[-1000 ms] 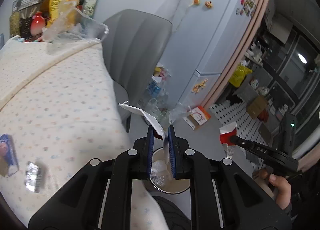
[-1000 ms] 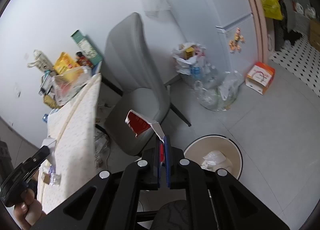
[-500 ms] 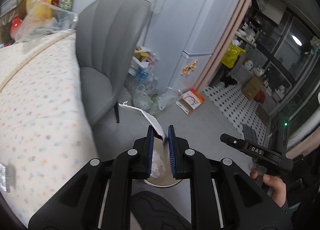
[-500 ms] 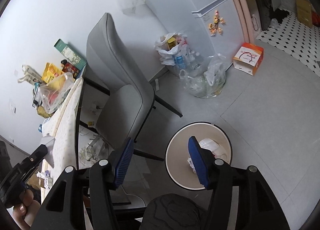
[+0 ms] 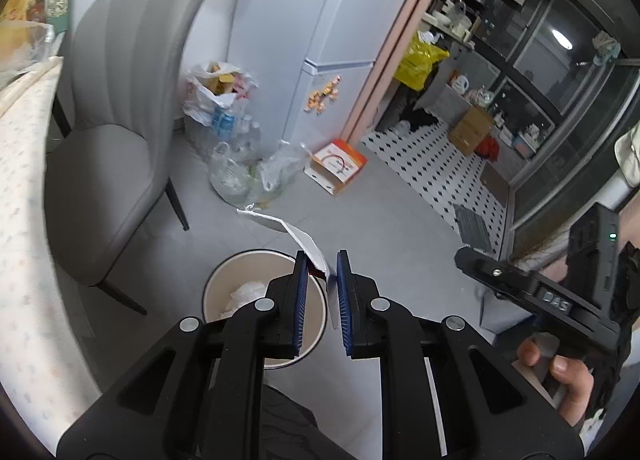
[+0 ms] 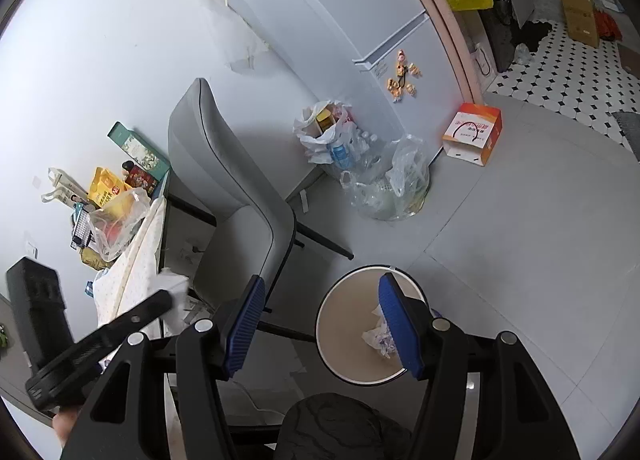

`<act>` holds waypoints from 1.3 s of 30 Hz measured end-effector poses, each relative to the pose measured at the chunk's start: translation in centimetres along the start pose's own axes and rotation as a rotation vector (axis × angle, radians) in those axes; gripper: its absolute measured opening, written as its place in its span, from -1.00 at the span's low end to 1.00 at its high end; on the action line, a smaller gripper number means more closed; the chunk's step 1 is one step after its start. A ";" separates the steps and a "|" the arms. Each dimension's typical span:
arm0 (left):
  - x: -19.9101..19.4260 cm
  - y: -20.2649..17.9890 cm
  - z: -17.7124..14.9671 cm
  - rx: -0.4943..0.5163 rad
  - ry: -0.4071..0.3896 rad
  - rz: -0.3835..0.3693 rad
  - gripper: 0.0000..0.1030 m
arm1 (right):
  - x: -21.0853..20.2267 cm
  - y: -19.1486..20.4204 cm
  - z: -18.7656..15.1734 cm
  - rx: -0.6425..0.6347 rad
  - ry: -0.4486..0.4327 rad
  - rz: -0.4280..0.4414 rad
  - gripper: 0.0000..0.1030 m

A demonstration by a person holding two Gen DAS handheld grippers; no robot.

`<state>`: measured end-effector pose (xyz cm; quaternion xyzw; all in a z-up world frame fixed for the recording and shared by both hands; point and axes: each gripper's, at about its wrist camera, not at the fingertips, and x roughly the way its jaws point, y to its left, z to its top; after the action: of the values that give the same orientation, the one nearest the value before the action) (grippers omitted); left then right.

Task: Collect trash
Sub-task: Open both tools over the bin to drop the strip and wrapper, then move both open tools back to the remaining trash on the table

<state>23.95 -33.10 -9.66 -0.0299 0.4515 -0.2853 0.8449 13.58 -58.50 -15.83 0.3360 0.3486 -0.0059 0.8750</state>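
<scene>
Grey floor w/ bin (image 5: 224, 280) below: my left tool (image 5: 322, 260) is pinching a wrapper (image 5: 308, 246) over it, right tool (image 6: 320, 292) is hanging spread & empty, tabletop (image 6: 132, 272) bits still waiting.

Bin (image 6: 332, 324): cream inside, white crumpled trash in it. Wrapper (image 5: 304, 240): white w/ red edge. Gripper pads (image 6: 244, 324): blue ribbed, black frames. Chair (image 5: 120, 108): grey, black legs. Tablecloth (image 5: 20, 220): cream w/ small pastel dots. Box (image 6: 474, 132): orange & white. Far floor (image 5: 432, 172): white w/ black diamonds.

We see a grey chair (image 5: 120, 132) on grey floor tiles (image 6: 540, 240), a white fridge (image 5: 304, 40), and dark glass doors (image 5: 560, 72).
</scene>
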 end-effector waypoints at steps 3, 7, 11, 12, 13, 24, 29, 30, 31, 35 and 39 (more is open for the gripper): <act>1.3 -0.6 0.1 -0.001 0.027 -0.020 -0.59 | -0.5 -0.3 0.0 0.005 -0.007 0.001 0.15; 1.2 -0.9 0.1 -0.013 0.002 -0.042 0.32 | -0.9 -0.7 -0.1 0.014 -0.010 0.000 0.16; 0.9 -0.9 0.2 -0.003 -0.011 -0.030 0.43 | -0.9 -0.7 -0.2 0.011 -0.008 0.003 0.16; 0.7 -0.6 0.2 -0.008 -0.014 -0.037 0.46 | -0.9 -0.6 -0.3 0.011 -0.007 0.006 0.16; 0.4 -0.4 0.1 -0.012 -0.018 -0.034 0.47 | -0.8 -0.5 -0.3 0.010 -0.007 0.007 0.16; -6.3 5.1 -1.2 -0.098 -0.132 0.095 0.81 | -0.1 3.6 -1.2 -0.062 0.014 0.060 0.55; -10.1 8.1 -2.1 -0.148 -0.188 0.153 0.86 | 0.9 6.8 -2.1 -0.108 0.032 0.083 0.69; -10.7 8.7 -2.3 -0.155 -0.197 0.158 0.87 | 1.0 7.5 -2.3 -0.120 0.038 0.086 0.71; -11.4 9.4 -2.6 -0.166 -0.210 0.165 0.88 | 1.2 8.2 -2.4 -0.132 0.042 0.089 0.74; -13.9 11.6 -3.6 -0.207 -0.239 0.185 0.88 | 1.5 11.2 -3.2 -0.178 0.049 0.101 0.85; -16.0 13.7 -4.7 -0.237 -0.267 0.210 0.88 | 1.9 13.9 -4.3 -0.214 0.065 0.113 0.86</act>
<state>19.62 -12.54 -4.73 -0.1195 0.3666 -0.1339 0.9129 15.83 -44.81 -11.15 0.2597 0.3559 0.0914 0.8930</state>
